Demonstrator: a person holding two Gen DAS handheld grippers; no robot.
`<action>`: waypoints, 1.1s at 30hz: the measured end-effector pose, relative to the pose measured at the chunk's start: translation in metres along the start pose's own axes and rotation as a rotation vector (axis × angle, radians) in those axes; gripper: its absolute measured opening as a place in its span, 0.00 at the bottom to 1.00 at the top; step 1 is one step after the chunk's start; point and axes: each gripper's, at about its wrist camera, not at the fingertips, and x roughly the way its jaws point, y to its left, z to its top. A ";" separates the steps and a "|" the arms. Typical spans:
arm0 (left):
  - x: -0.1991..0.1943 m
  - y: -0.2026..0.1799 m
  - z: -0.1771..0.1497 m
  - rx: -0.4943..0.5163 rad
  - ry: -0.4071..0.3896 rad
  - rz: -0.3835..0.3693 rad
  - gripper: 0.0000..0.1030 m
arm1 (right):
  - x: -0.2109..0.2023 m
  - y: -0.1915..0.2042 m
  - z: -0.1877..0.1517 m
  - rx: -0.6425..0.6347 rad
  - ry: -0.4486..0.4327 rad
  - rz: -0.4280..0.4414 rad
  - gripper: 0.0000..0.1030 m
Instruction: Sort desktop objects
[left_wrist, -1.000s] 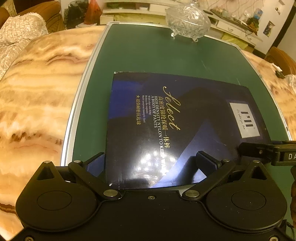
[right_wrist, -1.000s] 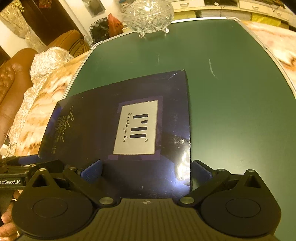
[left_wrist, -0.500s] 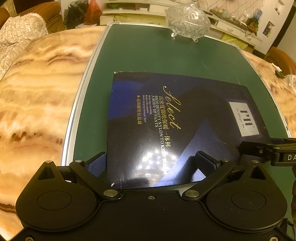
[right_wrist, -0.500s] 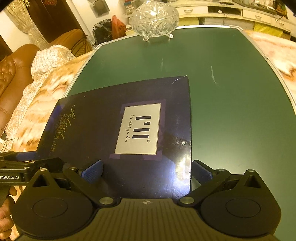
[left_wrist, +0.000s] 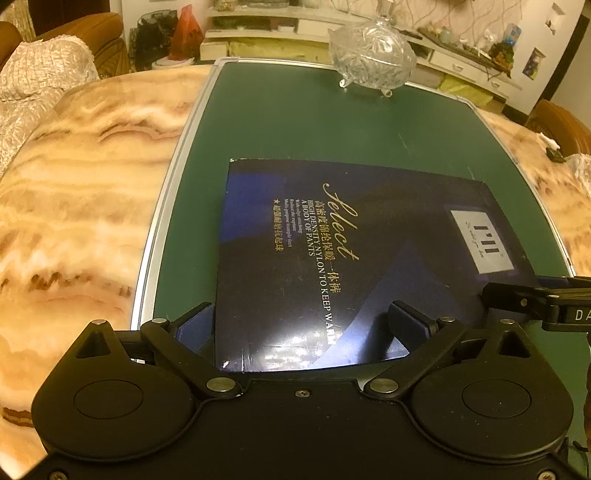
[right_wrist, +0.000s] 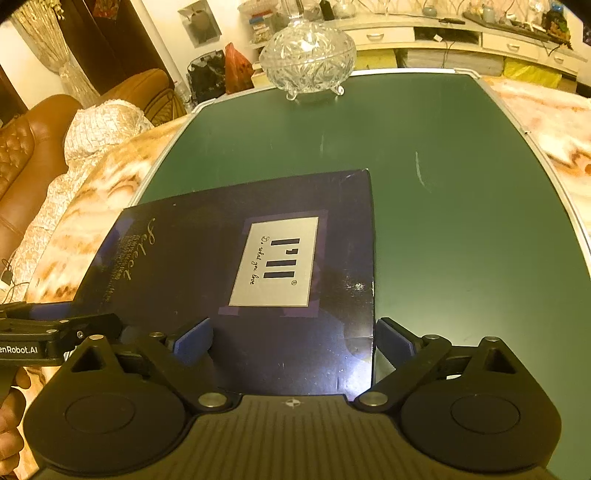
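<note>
A flat dark blue box (left_wrist: 351, 258) with gold lettering and a white label lies on the green board (left_wrist: 295, 122). My left gripper (left_wrist: 303, 325) stands open at its near left corner, one finger beside the left edge and the other over the lid. My right gripper (right_wrist: 293, 341) is at the near right corner of the box (right_wrist: 258, 258). Its jaws are closing but still wide, with the corner between them and no pad pressing. Each gripper shows at the edge of the other's view.
A lidded crystal bowl (left_wrist: 371, 61) stands at the far edge of the green board (right_wrist: 461, 221). The board rests on a marble table (left_wrist: 81, 184). A brown sofa (right_wrist: 33, 155) with a white cover is at the left. A hand (right_wrist: 7, 424) holds the left gripper.
The right gripper's fingers have drawn slightly closer together, and its view has tipped up a little. The left gripper and the box have not moved.
</note>
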 end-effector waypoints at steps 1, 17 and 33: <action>0.000 0.000 0.000 0.000 -0.001 0.000 0.97 | -0.001 0.000 0.000 0.000 0.000 -0.001 0.95; 0.013 0.012 -0.001 -0.030 0.030 -0.022 0.97 | 0.011 -0.008 -0.001 0.013 0.062 0.021 1.00; 0.014 0.003 0.003 -0.020 0.011 0.014 0.91 | 0.017 -0.004 0.003 0.022 0.034 -0.002 0.98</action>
